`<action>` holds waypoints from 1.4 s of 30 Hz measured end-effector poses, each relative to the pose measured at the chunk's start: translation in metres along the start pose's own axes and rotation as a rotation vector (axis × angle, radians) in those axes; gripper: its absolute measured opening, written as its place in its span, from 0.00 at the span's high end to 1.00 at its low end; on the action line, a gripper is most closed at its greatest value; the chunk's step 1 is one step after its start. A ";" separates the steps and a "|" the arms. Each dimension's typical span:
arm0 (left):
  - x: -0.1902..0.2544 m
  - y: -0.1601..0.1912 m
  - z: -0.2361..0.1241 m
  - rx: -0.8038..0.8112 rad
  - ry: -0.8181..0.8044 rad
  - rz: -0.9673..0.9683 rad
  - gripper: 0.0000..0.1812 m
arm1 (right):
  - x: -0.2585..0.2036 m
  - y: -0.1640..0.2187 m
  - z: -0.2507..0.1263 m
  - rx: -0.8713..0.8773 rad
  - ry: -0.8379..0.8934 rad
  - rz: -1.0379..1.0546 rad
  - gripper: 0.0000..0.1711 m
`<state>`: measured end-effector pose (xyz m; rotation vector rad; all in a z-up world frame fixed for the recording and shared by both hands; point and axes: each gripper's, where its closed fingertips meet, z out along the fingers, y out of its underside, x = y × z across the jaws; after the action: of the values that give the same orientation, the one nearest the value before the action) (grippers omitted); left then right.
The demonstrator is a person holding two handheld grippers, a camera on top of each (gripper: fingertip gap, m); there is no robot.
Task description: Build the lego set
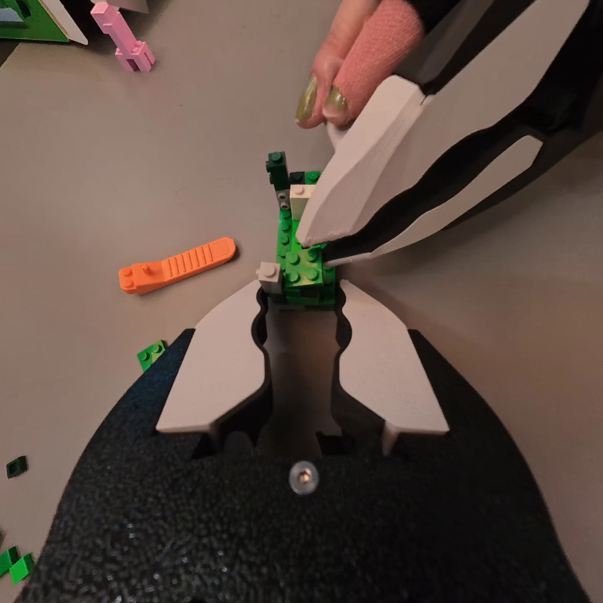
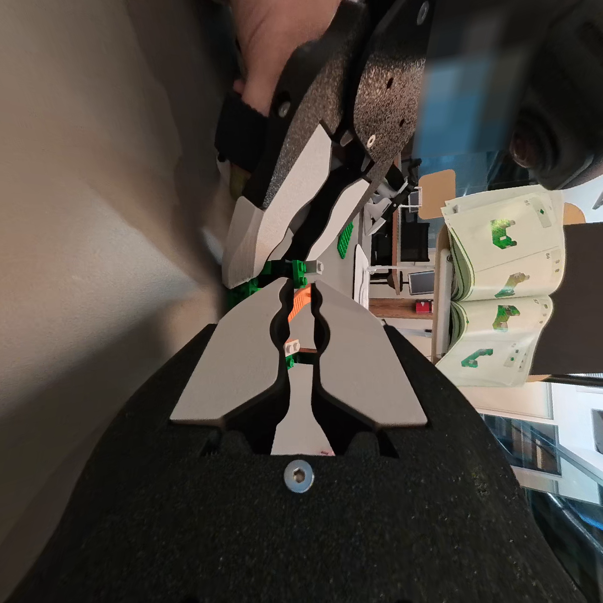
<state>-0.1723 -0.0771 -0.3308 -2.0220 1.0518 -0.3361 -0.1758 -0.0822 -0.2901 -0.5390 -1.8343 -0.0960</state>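
A green lego build (image 1: 288, 228) stands on the grey table, with a dark green column (image 1: 277, 169), a white brick (image 1: 300, 199) and a small grey brick (image 1: 270, 275). My left gripper (image 1: 300, 287) is shut on the near end of the build, one finger on each side. My right gripper (image 1: 321, 253) reaches in from the upper right, its tips pinching a bright green 2x2 brick (image 1: 303, 267) on top of the build. In the right wrist view, my right gripper (image 2: 299, 285) is nearly closed at that brick (image 2: 298, 270), with my left gripper (image 2: 274, 264) just beyond.
An orange brick separator (image 1: 177, 266) lies left of the build. A pink figure (image 1: 122, 39) and a green box (image 1: 32, 23) are far left. Loose green pieces (image 1: 151, 354) lie near my left gripper. An open instruction booklet (image 2: 502, 287) and a green plate (image 2: 346, 239) are farther off. Less than 4 cm separates the two grippers' tips.
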 end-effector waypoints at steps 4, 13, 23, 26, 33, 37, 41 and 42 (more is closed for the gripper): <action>0.000 0.000 0.000 -0.001 0.002 -0.005 0.79 | 0.000 0.000 0.001 -0.001 -0.004 0.016 0.95; 0.000 0.000 0.000 -0.003 0.008 -0.014 0.78 | 0.000 0.000 0.000 -0.031 -0.008 0.029 0.93; 0.001 0.000 0.000 -0.005 0.018 -0.025 0.79 | -0.006 0.000 -0.001 -0.019 -0.048 0.056 0.90; 0.001 0.000 0.000 -0.005 0.020 -0.027 0.79 | -0.007 -0.003 -0.004 0.007 -0.065 0.073 0.90; 0.001 0.001 0.000 -0.006 0.025 -0.029 0.79 | -0.007 -0.011 -0.006 0.055 -0.091 0.137 0.93; 0.002 0.001 0.000 -0.006 0.026 -0.029 0.79 | -0.008 -0.010 -0.002 0.050 -0.090 0.150 0.94; 0.002 0.001 0.000 -0.006 0.027 -0.029 0.79 | -0.004 -0.010 0.000 0.053 -0.078 0.175 0.94; 0.002 0.001 0.000 -0.006 0.027 -0.029 0.79 | -0.003 -0.010 0.000 0.053 -0.074 0.178 0.94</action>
<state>-0.1717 -0.0789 -0.3317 -2.0448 1.0420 -0.3774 -0.1789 -0.0919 -0.2910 -0.6733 -1.8463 0.0931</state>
